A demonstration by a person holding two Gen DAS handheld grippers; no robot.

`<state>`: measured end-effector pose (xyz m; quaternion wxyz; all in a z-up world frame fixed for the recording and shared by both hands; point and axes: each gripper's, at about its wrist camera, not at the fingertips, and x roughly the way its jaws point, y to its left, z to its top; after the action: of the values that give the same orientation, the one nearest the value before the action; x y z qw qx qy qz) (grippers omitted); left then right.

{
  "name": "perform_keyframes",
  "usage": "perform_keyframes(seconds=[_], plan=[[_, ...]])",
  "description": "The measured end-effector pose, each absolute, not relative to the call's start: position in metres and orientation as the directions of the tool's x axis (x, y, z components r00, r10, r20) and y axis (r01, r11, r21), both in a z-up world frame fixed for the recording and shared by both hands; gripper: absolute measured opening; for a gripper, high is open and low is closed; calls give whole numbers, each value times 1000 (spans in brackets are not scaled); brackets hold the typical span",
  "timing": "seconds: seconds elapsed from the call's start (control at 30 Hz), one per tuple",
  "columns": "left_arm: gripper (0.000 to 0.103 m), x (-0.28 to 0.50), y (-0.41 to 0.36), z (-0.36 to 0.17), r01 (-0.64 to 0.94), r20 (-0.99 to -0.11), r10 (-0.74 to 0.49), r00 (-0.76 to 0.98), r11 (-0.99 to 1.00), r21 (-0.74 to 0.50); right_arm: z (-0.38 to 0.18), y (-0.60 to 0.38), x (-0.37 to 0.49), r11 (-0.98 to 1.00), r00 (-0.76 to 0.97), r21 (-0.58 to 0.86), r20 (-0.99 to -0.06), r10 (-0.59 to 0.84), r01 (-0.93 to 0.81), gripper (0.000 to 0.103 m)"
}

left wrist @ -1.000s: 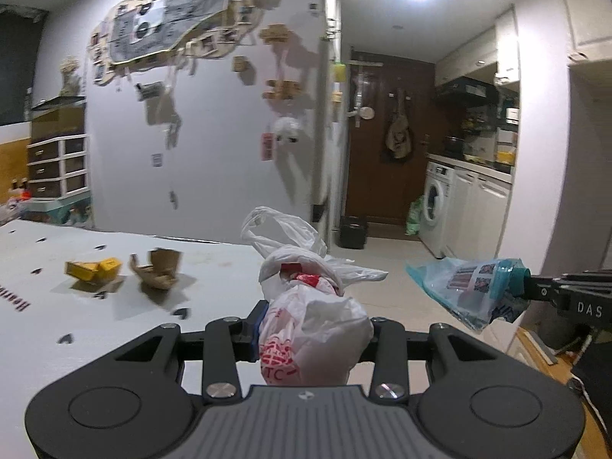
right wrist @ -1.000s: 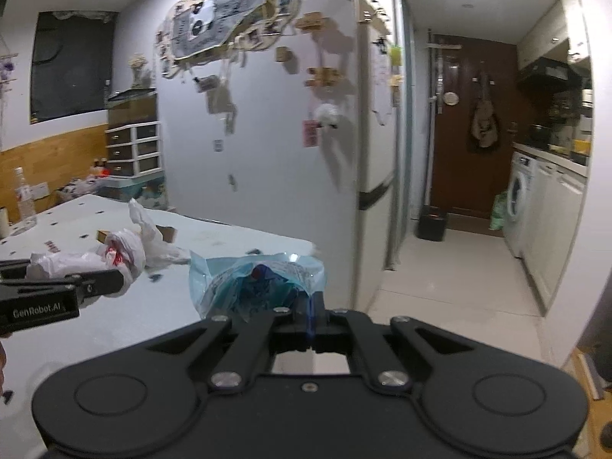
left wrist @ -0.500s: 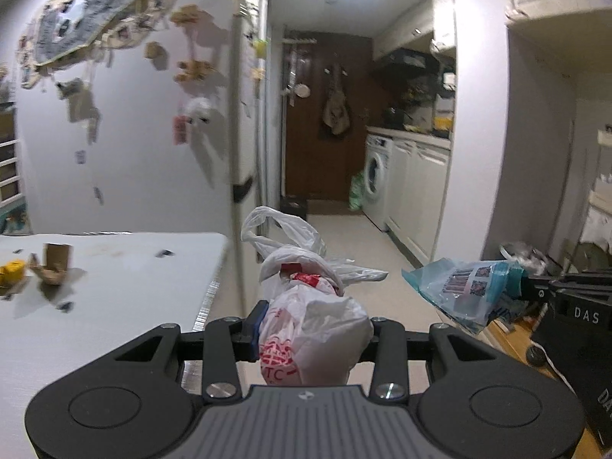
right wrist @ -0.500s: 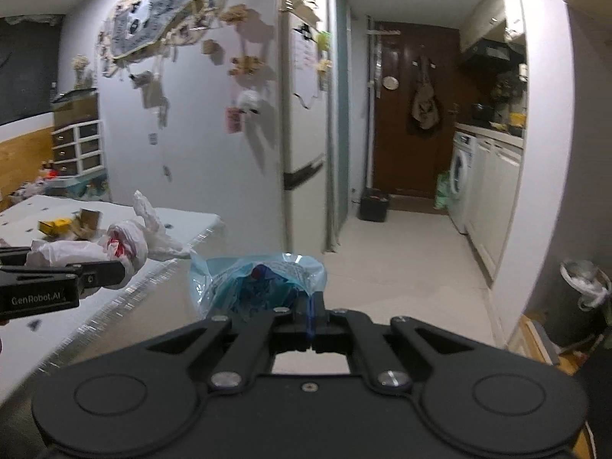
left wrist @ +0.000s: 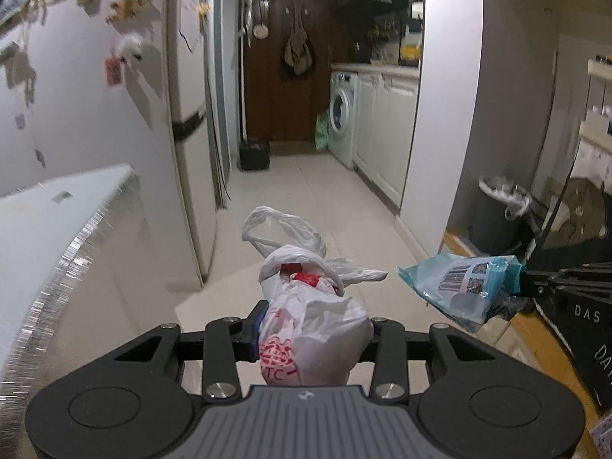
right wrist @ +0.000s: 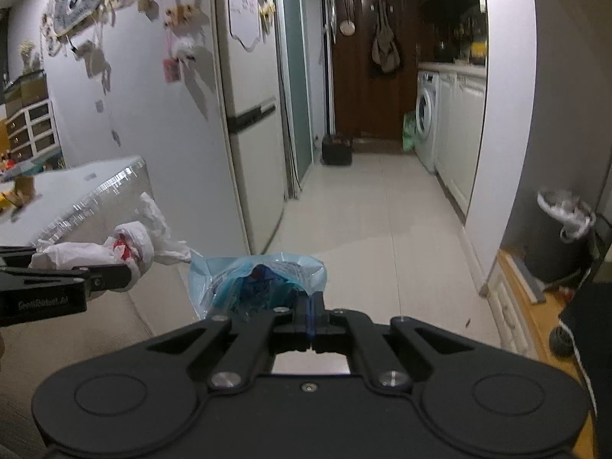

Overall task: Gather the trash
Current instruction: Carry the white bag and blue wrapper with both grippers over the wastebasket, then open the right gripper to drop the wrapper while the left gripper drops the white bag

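Observation:
My left gripper (left wrist: pixel 311 331) is shut on a knotted white plastic bag with red print (left wrist: pixel 310 321), held in the air; the bag also shows in the right wrist view (right wrist: pixel 114 246). My right gripper (right wrist: pixel 310 315) is shut on a crumpled blue plastic wrapper (right wrist: pixel 260 283), which shows with its barcode in the left wrist view (left wrist: pixel 463 287). A grey trash bin with a white liner (right wrist: pixel 562 237) stands on the floor at the right, by the wall corner; it also shows in the left wrist view (left wrist: pixel 497 214).
The white table's corner (left wrist: pixel 76 222) is at my left, with cardboard scraps (right wrist: pixel 19 191) on it. A fridge (right wrist: pixel 248 114) stands behind it. A tiled hallway (right wrist: pixel 375 206) runs ahead to a brown door, with a washing machine (right wrist: pixel 426 118) and cabinets on the right.
Both grippers have swung right, away from the table toward the hallway, still holding the bag and wrapper. The trash bin has come further into view at the right.

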<state>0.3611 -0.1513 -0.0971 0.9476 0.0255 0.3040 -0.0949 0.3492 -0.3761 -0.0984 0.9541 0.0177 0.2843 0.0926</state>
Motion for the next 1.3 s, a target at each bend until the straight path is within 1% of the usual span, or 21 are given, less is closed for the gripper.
perform_keyframes(seconds=[0.13, 0.27, 0.4, 0.67, 0.93, 1.17, 1.23, 1.27, 1.3], plan=[[41, 392, -156, -133, 206, -649, -174, 741, 978, -26, -133, -381, 374, 984, 779, 93, -602, 177, -151, 0], [41, 424, -156, -173, 203, -720, -175, 672, 978, -48, -172, -385, 407, 983, 704, 128, -686, 184, -132, 0], [41, 457, -156, -213, 198, -796, -189, 574, 976, -90, -211, -383, 438, 986, 633, 126, -756, 168, -111, 0], [41, 503, -166, -296, 199, -915, -153, 374, 976, -82, -297, -374, 484, 990, 444, 104, -886, 135, -95, 0], [41, 522, -179, -366, 240, -971, -98, 216, 970, -44, -356, -359, 501, 992, 316, 84, -942, 110, -96, 1], [41, 526, -176, -408, 273, -994, -9, 105, 962, 20, -386, -352, 512, 994, 284, 82, -953, 101, -78, 1], [41, 528, -172, -413, 269, -996, -5, 92, 963, 20, -390, -351, 514, 992, 284, 97, -952, 115, -77, 3], [41, 529, -171, -414, 268, -996, -7, 88, 963, 17, -391, -350, 515, 991, 289, 104, -950, 123, -81, 6], [41, 531, -171, -414, 266, -996, -11, 85, 964, 12, -392, -348, 515, 990, 297, 113, -946, 133, -84, 13]])
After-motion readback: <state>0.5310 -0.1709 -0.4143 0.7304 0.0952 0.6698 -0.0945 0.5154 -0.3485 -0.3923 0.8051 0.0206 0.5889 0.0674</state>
